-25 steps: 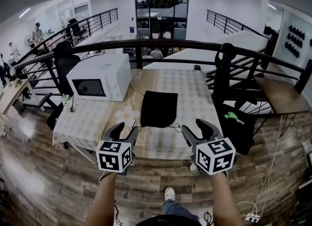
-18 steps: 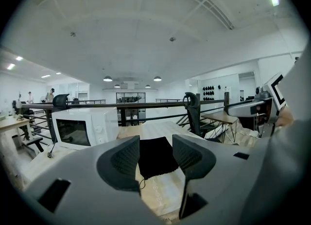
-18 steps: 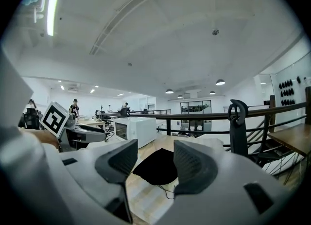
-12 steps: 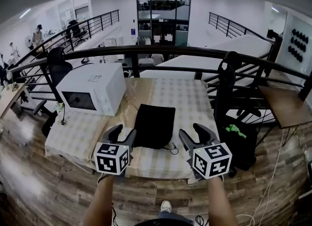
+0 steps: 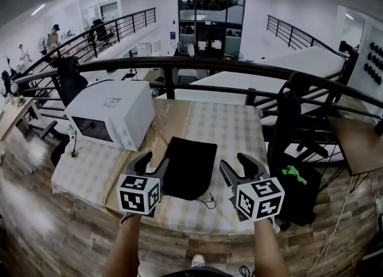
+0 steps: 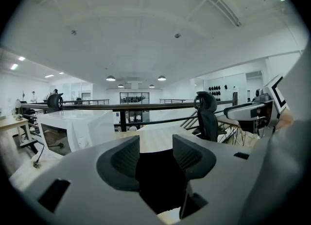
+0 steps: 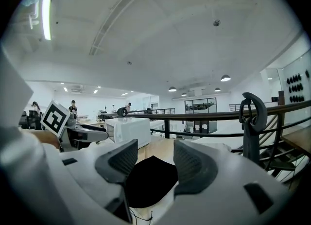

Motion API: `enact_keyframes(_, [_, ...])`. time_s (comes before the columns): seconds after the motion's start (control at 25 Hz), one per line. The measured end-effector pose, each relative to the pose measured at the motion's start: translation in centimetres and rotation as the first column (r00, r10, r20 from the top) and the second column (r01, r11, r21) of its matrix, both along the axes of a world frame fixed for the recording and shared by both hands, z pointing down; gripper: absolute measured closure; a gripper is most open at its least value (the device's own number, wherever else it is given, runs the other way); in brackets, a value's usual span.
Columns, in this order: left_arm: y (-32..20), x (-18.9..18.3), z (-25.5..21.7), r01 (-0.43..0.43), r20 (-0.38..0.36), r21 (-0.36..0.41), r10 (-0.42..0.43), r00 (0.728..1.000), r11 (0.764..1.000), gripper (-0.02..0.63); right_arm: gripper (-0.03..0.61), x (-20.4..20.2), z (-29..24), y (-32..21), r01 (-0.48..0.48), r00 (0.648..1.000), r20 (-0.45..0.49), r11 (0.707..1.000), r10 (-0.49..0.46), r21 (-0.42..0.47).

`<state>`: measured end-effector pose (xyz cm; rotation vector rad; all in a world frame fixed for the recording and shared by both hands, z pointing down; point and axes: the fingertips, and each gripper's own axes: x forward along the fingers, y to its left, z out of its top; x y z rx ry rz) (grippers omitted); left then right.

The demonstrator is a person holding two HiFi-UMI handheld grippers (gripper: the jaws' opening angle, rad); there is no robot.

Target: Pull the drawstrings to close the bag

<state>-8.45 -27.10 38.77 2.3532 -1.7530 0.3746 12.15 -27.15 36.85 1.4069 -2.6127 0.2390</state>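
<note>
Checked cloth covers a table (image 5: 233,126) on a mezzanine beside a dark railing (image 5: 239,66). At lower centre, the left gripper (image 5: 154,161) and right gripper (image 5: 234,163) hover with jaws apart and empty, flanking the near end of a black bag (image 5: 190,165) lying flat at mid-frame. Its drawstrings (image 5: 207,201) trail loose at the near edge. A white microwave (image 5: 111,113) sits at centre left.

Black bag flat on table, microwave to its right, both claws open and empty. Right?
Not quite. The microwave stands left of the black bag, per the head view. Rest holds: left claw and right claw open, empty.
</note>
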Motion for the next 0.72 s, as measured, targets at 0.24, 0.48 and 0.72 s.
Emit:
enact_keyframes(0.24, [-1.5,0.5,0.3,0.020,0.017,-0.008,-0.020,1.000,1.000,0.400,0.362,0.4,0.3,-2.0,0.030,1.000,0.011,1.000,-0.030,-0.002])
enact_keyframes(0.48, [-1.9,-0.2,0.4,0.037,0.021,-0.013,-0.037,0.999,0.999,0.400,0.362,-0.7,0.6,-2.7,0.053,0.999,0.006,0.998,-0.053,-0.013])
enact_keyframes(0.72, [-2.3,-1.6,0.4,0.017,0.015,-0.009,-0.016,1.000,1.000,0.400,0.362,-1.5,0.2,-3.0,0.023,1.000,-0.005,1.000,-0.023,-0.006])
